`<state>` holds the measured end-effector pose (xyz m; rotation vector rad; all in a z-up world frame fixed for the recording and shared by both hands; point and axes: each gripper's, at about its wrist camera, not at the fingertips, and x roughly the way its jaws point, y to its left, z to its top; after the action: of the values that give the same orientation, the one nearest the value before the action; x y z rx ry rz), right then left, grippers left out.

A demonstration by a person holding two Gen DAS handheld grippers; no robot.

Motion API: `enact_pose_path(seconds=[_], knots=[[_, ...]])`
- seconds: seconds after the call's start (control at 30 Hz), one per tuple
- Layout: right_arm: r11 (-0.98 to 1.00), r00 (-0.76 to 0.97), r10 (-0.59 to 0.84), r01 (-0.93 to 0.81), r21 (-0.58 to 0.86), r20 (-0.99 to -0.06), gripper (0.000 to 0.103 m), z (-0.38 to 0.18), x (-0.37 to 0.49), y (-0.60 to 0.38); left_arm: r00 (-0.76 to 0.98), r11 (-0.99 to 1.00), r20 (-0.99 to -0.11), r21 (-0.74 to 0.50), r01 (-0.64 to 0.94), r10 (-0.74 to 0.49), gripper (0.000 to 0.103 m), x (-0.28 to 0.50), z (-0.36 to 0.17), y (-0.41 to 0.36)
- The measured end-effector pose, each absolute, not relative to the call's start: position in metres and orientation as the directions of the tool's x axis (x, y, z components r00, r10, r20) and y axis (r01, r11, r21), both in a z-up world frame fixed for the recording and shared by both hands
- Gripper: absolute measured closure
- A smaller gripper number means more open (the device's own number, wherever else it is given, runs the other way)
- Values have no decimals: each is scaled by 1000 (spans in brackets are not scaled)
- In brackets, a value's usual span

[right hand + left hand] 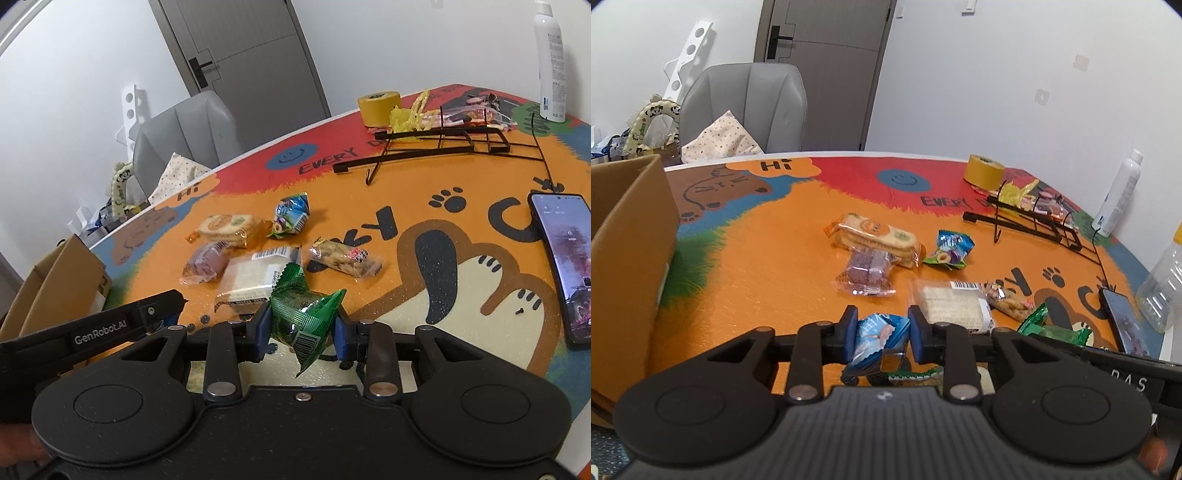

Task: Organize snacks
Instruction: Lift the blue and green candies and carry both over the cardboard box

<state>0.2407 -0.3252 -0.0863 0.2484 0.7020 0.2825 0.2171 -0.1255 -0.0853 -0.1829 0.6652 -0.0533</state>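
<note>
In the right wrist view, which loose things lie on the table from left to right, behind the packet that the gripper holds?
Purple snack pack → white wafer pack → brown snack bar → phone. The right gripper holds the green packet in front of them.

Snacks [875, 242] on table [768, 258] (box [628, 251] left).
</note>
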Motion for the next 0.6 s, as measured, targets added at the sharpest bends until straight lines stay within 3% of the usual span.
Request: enact_pose_path(seconds=[0.6], knots=[[920, 753, 370, -215, 328, -544, 71, -57, 231, -291, 847, 982, -528, -181, -43, -60, 76, 187, -37, -78]])
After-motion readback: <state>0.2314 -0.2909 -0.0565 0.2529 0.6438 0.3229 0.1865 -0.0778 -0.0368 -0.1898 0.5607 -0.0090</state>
